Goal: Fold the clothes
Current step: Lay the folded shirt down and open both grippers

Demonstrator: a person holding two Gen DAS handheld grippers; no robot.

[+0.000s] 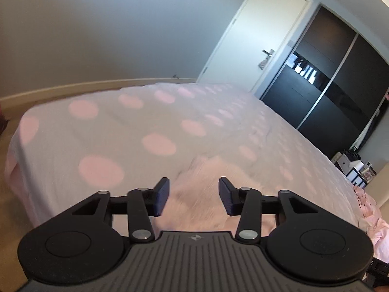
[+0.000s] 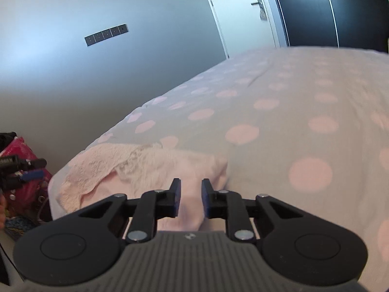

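A fluffy pale pink garment (image 1: 214, 170) lies on the bed, blurred in the left wrist view. My left gripper (image 1: 193, 196) hovers over it with its blue pads well apart and nothing pinched between them. In the right wrist view the same garment (image 2: 136, 168) lies crumpled near the bed's left edge, one flap turned over. My right gripper (image 2: 190, 198) sits just above its near end, jaws narrowly apart, with pink cloth showing through the gap but not gripped. The left gripper's blue pad (image 2: 32, 174) peeks in at the left edge of that view.
The bed cover (image 2: 279, 112) is white with large pink dots and stretches far ahead and to the right. More pink clothing (image 1: 367, 206) lies at the bed's right edge. A white door (image 1: 255, 36) and dark sliding wardrobe (image 1: 328, 85) stand beyond. A pink bag (image 2: 22, 150) sits on the floor.
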